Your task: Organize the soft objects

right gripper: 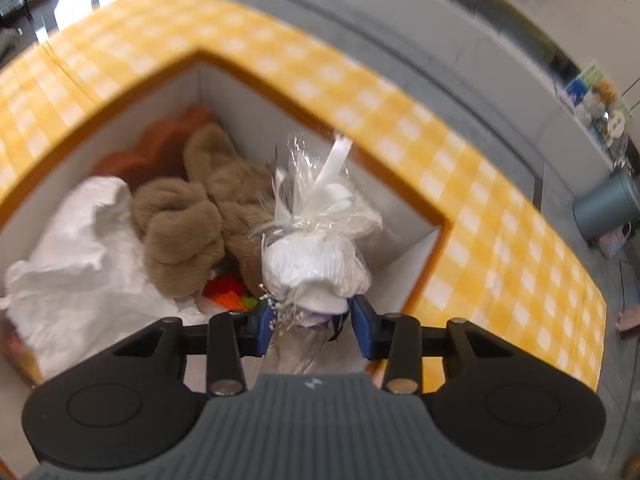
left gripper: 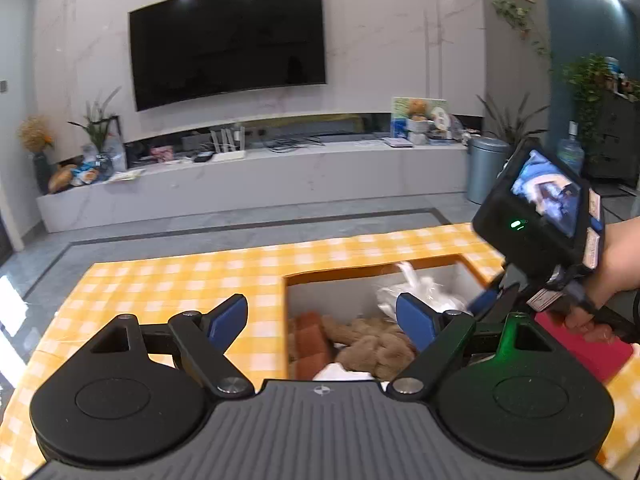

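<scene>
Right gripper [right gripper: 312, 322] over the box [right gripper: 416, 240], bundle [right gripper: 316, 268] in its jaws.
We saw the left gripper [left gripper: 322, 320] empty, jaws wide apart, above the bench [left gripper: 180, 276]; a brown plush [right gripper: 180, 224] lay inside.

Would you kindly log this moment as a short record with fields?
setting: table with yellow checked cloth
container: open box
contents: brown plush toy, white cloth, orange knit item
left gripper: open, empty, above the box
right gripper: shut on cellophane-wrapped white item, over the box
</scene>
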Tool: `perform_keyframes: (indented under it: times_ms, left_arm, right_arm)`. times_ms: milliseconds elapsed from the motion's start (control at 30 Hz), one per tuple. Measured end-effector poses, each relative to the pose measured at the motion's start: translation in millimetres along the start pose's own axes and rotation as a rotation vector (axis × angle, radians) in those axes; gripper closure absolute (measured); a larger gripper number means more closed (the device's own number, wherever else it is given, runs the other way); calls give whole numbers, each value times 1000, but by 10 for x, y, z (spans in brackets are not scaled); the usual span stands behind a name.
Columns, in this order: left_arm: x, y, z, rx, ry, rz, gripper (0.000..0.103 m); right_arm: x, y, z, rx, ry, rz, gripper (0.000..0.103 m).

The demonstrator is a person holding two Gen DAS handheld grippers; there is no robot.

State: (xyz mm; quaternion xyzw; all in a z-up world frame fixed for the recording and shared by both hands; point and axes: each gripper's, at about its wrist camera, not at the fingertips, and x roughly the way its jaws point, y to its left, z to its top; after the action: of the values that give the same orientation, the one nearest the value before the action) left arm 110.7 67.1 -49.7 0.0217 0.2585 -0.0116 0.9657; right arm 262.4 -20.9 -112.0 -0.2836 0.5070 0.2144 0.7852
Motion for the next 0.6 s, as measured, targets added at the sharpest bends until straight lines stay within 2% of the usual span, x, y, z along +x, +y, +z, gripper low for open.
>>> perform_keyframes:
  times_ms: [67, 233, 367, 467, 500, 600]
  left_arm:
    - [-4, 20, -10, 5, -12, 12, 5]
    - [-11, 100, -32, -43, -16, 53, 5]
    - [-22, 162, -87, -62, -11, 38, 5]
    - [-84, 203, -111, -94, -57, 19, 5]
    - [-131, 199, -112, -99, -91, 16, 4]
    - [-267, 127, -84, -71, -172, 35, 0]
  right_arm:
    - [119, 73, 29, -25, 42, -9, 66]
    - [303, 288, 65, -129, 100, -121, 66]
    - [313, 336, 1, -175, 77, -151, 60]
    - [143, 300, -69, -125, 1, -164, 41]
    - [55, 280, -78, -111, -31, -160, 25]
    - [-246, 245, -110, -106, -148, -179, 10]
